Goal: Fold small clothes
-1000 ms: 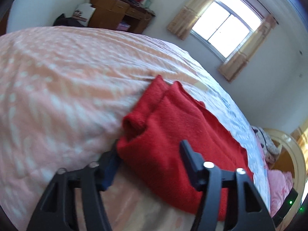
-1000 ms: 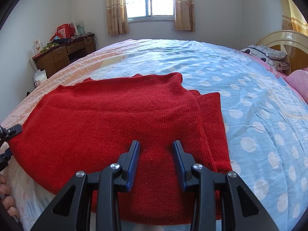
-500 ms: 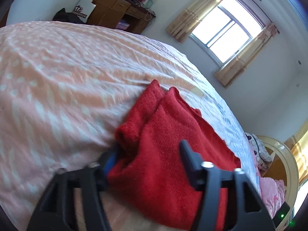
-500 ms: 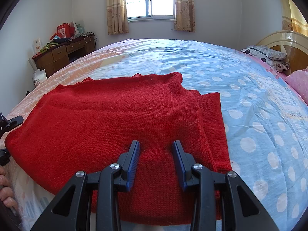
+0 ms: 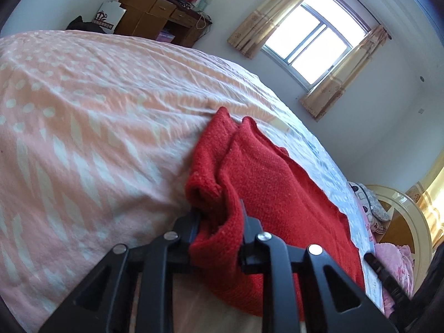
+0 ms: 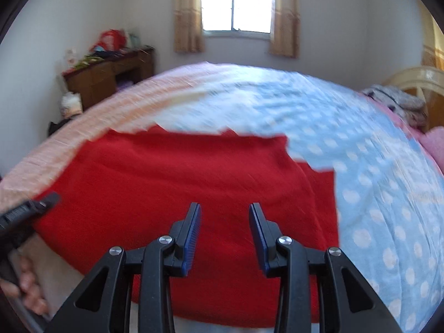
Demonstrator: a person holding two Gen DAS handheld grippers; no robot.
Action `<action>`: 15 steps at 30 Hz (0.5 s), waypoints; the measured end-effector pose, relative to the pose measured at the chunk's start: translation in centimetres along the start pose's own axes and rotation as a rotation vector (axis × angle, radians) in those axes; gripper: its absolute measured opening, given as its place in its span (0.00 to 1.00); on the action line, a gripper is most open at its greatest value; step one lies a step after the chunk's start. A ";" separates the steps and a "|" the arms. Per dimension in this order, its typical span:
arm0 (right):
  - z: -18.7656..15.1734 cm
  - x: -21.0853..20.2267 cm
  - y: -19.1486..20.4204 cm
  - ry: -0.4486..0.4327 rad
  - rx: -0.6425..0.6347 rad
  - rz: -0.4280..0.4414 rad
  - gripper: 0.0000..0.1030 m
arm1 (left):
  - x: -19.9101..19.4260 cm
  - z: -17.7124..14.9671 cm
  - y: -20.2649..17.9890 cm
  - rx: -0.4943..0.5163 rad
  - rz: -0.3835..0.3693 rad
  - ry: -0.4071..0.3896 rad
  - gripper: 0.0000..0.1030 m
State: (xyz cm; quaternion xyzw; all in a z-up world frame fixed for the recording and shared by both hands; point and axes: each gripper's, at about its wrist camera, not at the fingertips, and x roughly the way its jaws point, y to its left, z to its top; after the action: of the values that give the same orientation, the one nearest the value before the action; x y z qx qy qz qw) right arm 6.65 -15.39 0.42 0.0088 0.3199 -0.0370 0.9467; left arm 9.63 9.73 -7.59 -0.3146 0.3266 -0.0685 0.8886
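Right wrist view showed the bed (image 6: 374,183) spread wide beyond the red sweater (image 6: 177,177), with bare sheet to the right and toward the window for a fold. The sweater lay mostly flat at the bed's near edge, one part already folded in; judging by that, more folds remained. The right hand-held gripper (image 6: 224,222) hovered over it, jaws apart and empty. The left hand-held gripper (image 5: 219,222) was clamped on a bunched sweater corner.
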 end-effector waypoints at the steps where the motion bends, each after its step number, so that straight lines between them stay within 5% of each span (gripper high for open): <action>1: 1.3 -0.1 1.5 -0.008 -0.017 0.050 0.36 | 0.0 -0.1 0.0 0.000 -0.001 -0.004 0.25; 7: 5.7 5.4 9.0 0.136 -0.025 0.358 0.42 | 0.0 -0.2 0.7 -0.030 -0.037 -0.012 0.25; 13: 7.9 11.4 16.4 0.301 -0.110 0.490 0.43 | -0.1 -0.3 0.8 -0.036 -0.055 -0.018 0.25; 15: 8.1 12.2 18.7 0.333 -0.166 0.518 0.50 | -0.1 -0.4 0.9 -0.036 -0.059 -0.020 0.25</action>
State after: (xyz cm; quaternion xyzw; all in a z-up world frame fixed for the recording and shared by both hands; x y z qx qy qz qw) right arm 22.68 2.18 -0.69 0.0187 0.4596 0.2335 0.8567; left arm 9.22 10.27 -8.24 -0.3406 0.3095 -0.0855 0.8837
